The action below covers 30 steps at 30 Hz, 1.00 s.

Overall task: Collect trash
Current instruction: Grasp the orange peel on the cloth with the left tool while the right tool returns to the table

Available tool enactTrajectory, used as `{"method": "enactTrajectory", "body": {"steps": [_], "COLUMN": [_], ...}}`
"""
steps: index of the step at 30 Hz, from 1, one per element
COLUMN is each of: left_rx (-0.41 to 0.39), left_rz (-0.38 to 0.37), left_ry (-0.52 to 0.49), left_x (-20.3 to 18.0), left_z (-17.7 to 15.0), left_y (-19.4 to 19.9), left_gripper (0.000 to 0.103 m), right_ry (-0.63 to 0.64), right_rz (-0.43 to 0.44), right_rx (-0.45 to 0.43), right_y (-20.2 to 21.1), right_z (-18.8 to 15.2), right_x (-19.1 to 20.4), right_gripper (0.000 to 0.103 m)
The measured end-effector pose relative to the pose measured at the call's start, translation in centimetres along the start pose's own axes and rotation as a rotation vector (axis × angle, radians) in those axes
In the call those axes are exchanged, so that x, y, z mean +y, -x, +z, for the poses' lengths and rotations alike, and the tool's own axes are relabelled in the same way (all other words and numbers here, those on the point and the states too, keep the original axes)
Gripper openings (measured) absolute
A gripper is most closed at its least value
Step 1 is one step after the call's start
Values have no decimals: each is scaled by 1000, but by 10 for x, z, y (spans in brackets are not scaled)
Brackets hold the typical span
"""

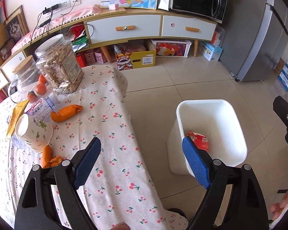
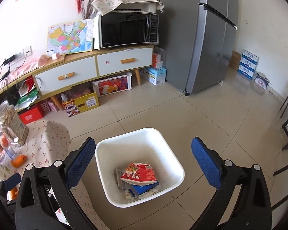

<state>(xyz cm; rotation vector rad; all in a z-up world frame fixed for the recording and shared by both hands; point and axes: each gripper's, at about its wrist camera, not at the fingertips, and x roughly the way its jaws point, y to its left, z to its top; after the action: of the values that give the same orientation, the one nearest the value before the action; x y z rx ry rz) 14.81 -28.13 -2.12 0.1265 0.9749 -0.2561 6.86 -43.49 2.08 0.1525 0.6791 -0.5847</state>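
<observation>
White bin (image 1: 238,153) half hides red wrapper (image 1: 200,140) behind blue pad.

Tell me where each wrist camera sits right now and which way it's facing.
Left wrist: on the left tool, jaws open and empty, angled down over the table edge; orange peel to the left, white bin to the right; fingers at lower right.
Right wrist: on the right tool, open and empty, aimed down into the bin holding a red wrapper.
Shared: bin, wrapper, table, microwave, fridge.
</observation>
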Motion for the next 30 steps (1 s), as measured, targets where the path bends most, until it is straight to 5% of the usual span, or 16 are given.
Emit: {"method": "enactTrajectory", "body": {"steps": [17, 26, 30], "left_rx": [111, 152, 169], "left_rz": [204, 190, 173], "left_ry": [220, 343, 326], "left_x": [145, 187, 188], "left_z": [-45, -54, -57], "left_y": [-36, -62, -70], "left_gripper": [84, 83, 72], "right_ry": [139, 198, 229], "right_rz": [97, 97, 101], "right_rx": [45, 73, 77], "right_y": [1, -8, -10], "right_z": [-15, -21, -24], "right_x": [84, 110, 125], "right_gripper": [96, 96, 96]}}
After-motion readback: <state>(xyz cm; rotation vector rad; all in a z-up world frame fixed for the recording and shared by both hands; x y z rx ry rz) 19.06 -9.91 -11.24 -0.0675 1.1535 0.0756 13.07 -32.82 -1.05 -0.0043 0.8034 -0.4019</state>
